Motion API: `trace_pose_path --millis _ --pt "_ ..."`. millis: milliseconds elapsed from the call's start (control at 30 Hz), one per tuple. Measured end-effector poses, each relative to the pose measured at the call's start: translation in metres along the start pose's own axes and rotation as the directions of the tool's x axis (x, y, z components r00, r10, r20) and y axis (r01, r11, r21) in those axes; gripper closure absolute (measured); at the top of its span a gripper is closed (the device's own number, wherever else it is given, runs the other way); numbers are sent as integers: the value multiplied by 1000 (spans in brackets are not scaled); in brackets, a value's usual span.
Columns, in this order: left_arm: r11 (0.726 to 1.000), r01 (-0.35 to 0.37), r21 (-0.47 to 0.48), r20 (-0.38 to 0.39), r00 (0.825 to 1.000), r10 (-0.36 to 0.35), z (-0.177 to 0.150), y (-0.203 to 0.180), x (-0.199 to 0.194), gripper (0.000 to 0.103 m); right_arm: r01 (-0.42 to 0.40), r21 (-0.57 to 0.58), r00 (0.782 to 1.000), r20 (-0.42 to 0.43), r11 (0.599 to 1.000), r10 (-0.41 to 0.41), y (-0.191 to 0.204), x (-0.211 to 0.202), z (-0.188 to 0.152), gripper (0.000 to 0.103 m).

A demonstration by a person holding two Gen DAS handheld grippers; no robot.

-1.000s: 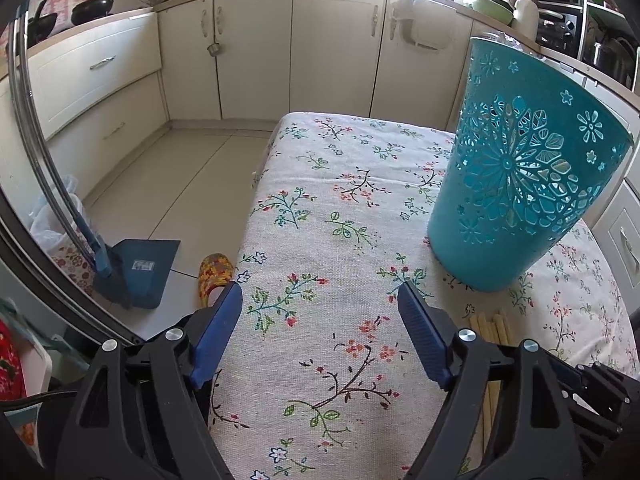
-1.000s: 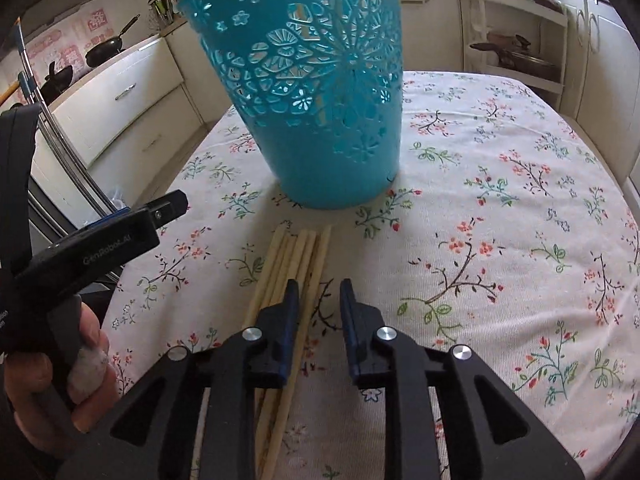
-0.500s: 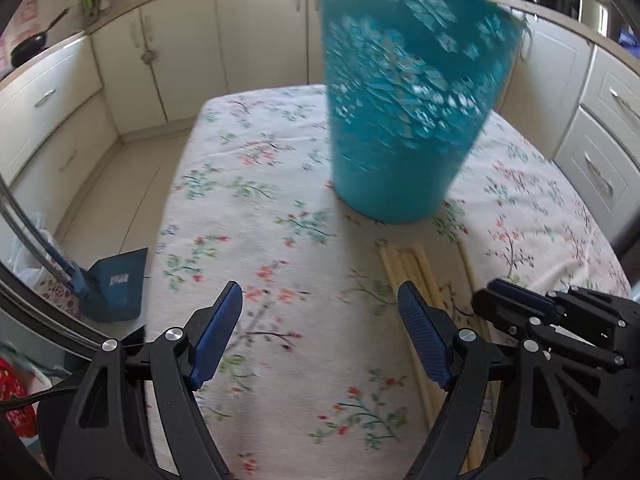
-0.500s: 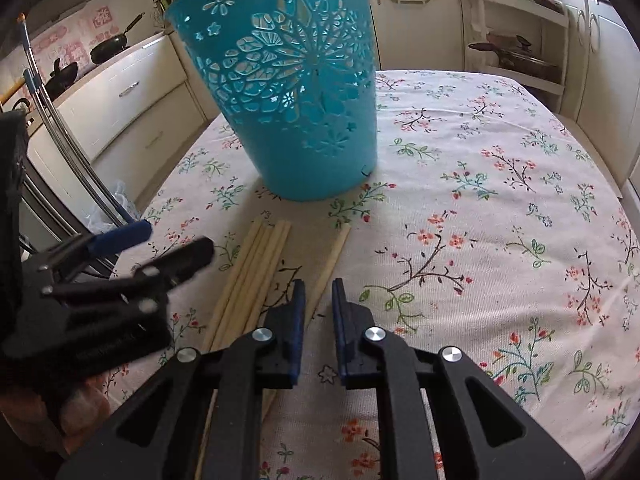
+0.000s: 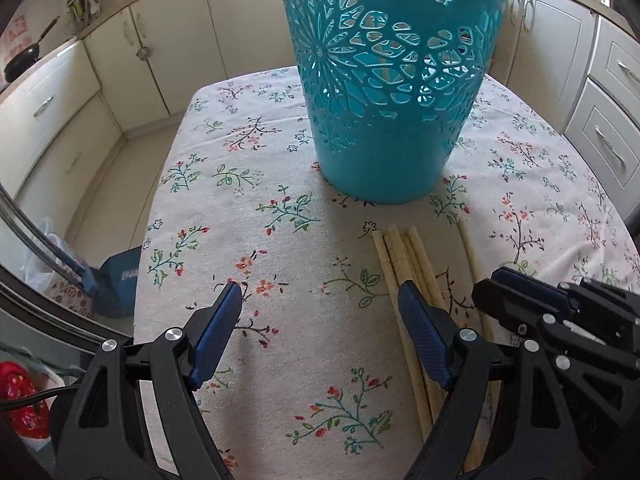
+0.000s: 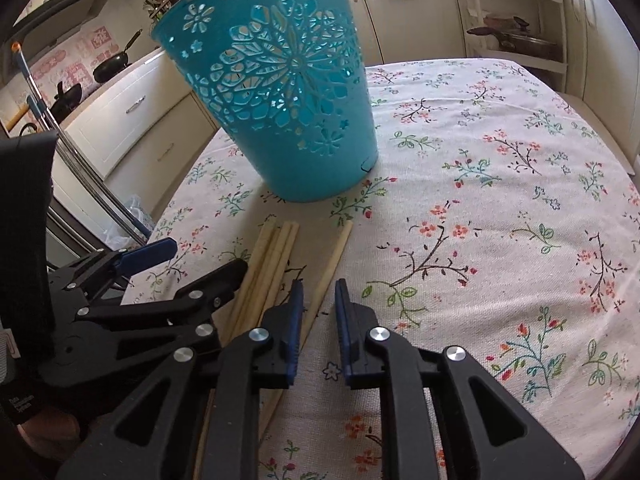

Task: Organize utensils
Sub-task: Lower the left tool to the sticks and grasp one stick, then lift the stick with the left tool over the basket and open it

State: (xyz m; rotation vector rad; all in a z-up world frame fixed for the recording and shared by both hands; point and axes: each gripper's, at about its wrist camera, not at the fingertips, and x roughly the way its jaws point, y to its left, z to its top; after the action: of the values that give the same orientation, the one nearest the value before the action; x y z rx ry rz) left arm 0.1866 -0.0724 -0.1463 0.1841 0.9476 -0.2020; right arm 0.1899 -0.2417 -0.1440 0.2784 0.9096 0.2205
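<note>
Between tool [image 6: 318, 292] tips: lone chopstick [image 6: 334, 254].

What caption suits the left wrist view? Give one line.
Open left gripper hovers over the tablecloth beside loose chopsticks, facing a teal basket.

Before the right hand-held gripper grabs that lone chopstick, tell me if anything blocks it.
Nothing visible does. The single chopstick lies bare on the tablecloth, apart from the chopstick bundle, running between the right hand-held gripper's narrowly parted jaws.
</note>
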Motion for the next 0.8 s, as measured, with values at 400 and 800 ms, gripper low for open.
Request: trace_pose_path --millis 400,800 --pt "999 30 -43 -59 998 -32 8 5 10 38 21 -18 999 28 1000 -21 3 2 2 81" --pt "997 71 13 -28 997 -70 8 4 -2 98 89 -99 996 39 991 -85 10 4 0 88"
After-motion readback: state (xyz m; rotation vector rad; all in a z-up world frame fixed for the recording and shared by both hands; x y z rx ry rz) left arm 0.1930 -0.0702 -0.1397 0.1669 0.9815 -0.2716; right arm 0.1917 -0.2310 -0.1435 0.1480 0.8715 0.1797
